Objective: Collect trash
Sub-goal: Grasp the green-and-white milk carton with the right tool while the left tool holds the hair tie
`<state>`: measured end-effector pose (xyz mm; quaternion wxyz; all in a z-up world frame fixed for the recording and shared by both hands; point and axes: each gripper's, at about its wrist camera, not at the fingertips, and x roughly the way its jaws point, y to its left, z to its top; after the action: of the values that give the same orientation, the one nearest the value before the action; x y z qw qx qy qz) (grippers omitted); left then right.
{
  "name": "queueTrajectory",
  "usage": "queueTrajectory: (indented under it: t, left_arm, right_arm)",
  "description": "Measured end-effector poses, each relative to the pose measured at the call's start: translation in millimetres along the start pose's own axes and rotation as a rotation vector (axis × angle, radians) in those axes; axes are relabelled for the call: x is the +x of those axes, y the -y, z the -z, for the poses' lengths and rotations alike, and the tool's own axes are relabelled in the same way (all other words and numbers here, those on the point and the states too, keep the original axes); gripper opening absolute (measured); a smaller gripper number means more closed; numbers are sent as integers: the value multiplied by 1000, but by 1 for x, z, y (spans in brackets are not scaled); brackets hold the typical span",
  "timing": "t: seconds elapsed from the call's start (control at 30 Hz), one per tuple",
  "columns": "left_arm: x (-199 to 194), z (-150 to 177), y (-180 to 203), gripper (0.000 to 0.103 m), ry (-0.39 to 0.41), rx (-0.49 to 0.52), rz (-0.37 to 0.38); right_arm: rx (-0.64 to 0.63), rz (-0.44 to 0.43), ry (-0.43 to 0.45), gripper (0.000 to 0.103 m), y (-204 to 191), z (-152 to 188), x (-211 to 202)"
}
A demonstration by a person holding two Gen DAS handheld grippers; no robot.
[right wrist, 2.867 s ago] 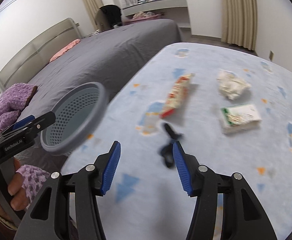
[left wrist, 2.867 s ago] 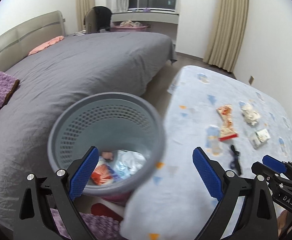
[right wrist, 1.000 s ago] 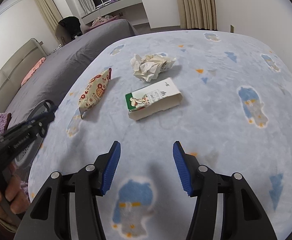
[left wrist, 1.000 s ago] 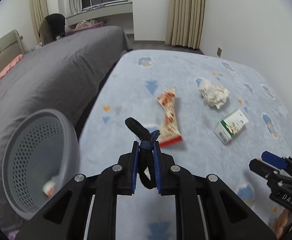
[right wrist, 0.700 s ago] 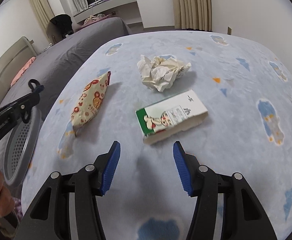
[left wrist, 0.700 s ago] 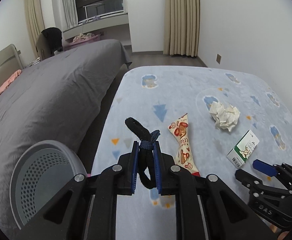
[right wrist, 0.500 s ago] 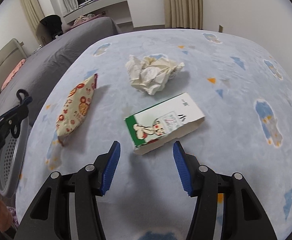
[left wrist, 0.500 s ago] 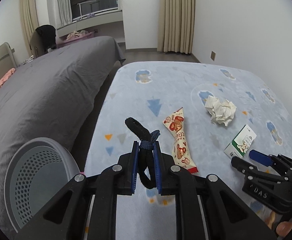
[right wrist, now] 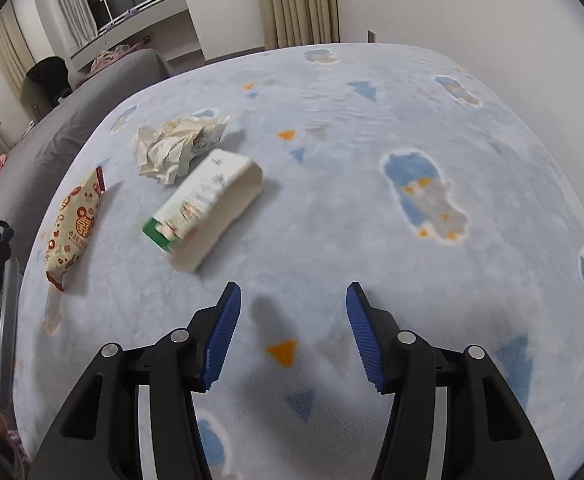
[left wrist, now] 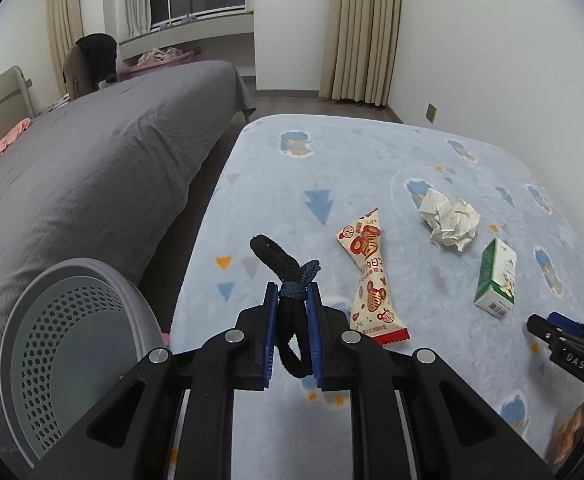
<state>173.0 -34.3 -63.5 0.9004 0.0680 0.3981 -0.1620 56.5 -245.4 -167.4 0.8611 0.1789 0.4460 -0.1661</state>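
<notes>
My left gripper [left wrist: 292, 300] is shut on a black hair tie [left wrist: 287, 280] and holds it above the light blue blanket [left wrist: 332, 168]. The grey perforated bin [left wrist: 71, 344] is low to its left. A red-and-cream snack wrapper [left wrist: 372, 280], a crumpled paper ball [left wrist: 450, 220] and a green-and-white carton [left wrist: 496, 280] lie on the blanket. My right gripper [right wrist: 292, 320] is open and empty, just short of the carton [right wrist: 203, 212], with the wrapper [right wrist: 75, 224] and paper ball [right wrist: 175, 148] further left.
A grey bed [left wrist: 91, 152] runs along the left, with a dark gap between it and the blanket. A white wall [left wrist: 492, 40] and beige curtains [left wrist: 364, 28] stand behind. A chair [left wrist: 91, 60] and a window ledge are at the far back.
My left gripper, once open over the bin, now grips the hair tie and has lifted it over the blanket. My right gripper has moved toward the carton.
</notes>
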Motion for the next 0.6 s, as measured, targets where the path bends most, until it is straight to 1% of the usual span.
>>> queueTrajectory:
  t: [0.13,0.3,0.4,0.47,0.57,0.6]
  left_arm:
    - [2,-1,-4,15,-4,-14,2]
    - [5,-1,-10,15,-14,-29,-4]
    - [5,-1,-13,15,-15,-39,-3]
    - [4,-2,-16,15,-15,-45,-1]
    - [5,-3,-19,15,-15,-53,1]
    - [4,-3,-20,15,-16,-54,2]
  right_arm:
    - [-3,-37,23,53,-12,-9,-6]
    - [10,-82,18,55,-36,-26,4]
    - [26,-71,12,56,-48,-37,14]
    - [53,-60,3,62,-51,-43,20]
    - [80,-50,-7,62,-55,-51,29]
    - [77,-33,-10,62,-58,-53,31]
